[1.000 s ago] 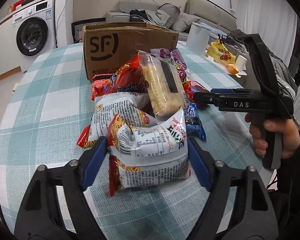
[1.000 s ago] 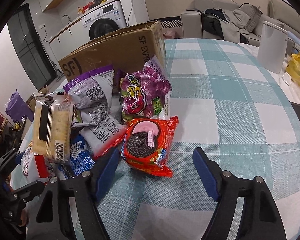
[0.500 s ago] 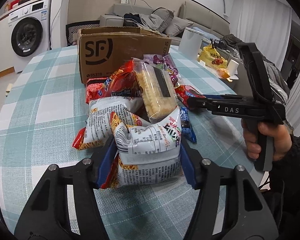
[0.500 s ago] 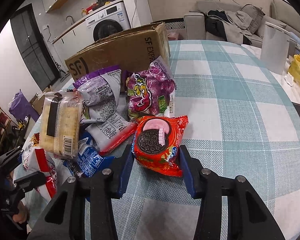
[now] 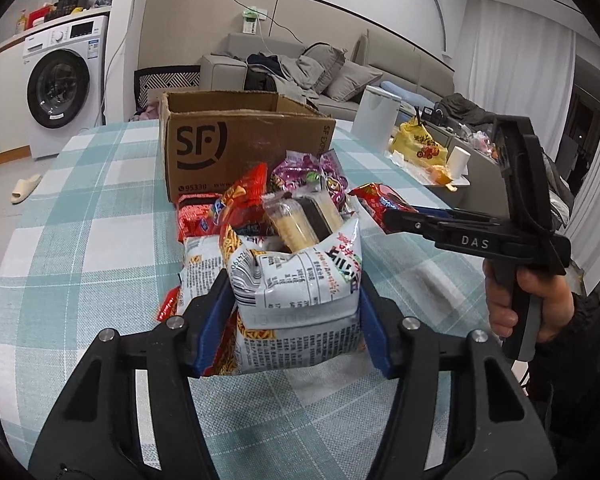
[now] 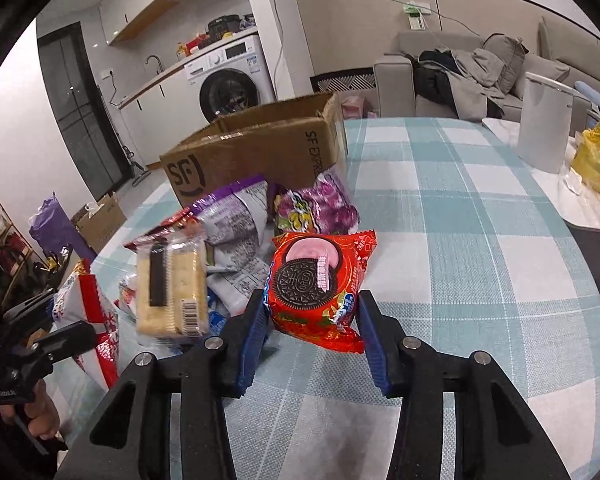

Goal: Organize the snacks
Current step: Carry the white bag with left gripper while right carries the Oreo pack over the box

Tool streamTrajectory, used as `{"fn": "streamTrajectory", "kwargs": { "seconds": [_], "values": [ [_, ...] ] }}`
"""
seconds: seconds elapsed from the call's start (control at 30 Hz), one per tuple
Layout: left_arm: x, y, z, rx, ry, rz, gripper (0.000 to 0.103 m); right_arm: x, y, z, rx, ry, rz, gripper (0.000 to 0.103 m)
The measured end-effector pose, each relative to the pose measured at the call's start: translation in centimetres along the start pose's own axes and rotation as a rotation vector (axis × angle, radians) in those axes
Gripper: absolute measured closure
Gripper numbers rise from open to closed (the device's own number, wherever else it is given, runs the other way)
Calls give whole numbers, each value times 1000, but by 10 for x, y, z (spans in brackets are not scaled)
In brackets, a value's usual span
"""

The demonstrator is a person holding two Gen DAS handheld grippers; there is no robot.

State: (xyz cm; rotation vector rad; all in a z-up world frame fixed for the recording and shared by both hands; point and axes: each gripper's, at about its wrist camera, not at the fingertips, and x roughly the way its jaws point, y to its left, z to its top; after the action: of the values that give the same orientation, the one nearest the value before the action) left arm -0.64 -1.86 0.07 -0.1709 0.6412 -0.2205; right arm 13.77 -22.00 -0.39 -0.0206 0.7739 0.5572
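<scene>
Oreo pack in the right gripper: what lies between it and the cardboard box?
In the right wrist view, a purple candy bag lies between the Oreo pack and the cardboard box.

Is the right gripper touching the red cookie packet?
Touching. In the right wrist view both blue pads of the right gripper press the sides of the red cookie packet, with no gap visible.

Black hand-held gripper, blue pads, seemingly dark sleeve.
</scene>
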Motion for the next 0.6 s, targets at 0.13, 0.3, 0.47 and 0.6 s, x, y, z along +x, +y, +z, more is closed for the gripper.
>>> {"fn": "streamTrajectory", "kwargs": {
  "seconds": [0.13,0.3,0.47,0.6],
  "values": [
    [-7,1,6,-3,-25,22,47,-9,5,4,-15,-31,19,57],
    [-11,1,19,4,-62,52,47,-17,14,11,-39,-59,38,57],
    [-15,4,38,6,-105,80,47,-24,21,18,-60,-81,51,57],
    [-16,8,53,1,-130,95,47,-30,26,27,-76,-103,56,57]
  ]
}}
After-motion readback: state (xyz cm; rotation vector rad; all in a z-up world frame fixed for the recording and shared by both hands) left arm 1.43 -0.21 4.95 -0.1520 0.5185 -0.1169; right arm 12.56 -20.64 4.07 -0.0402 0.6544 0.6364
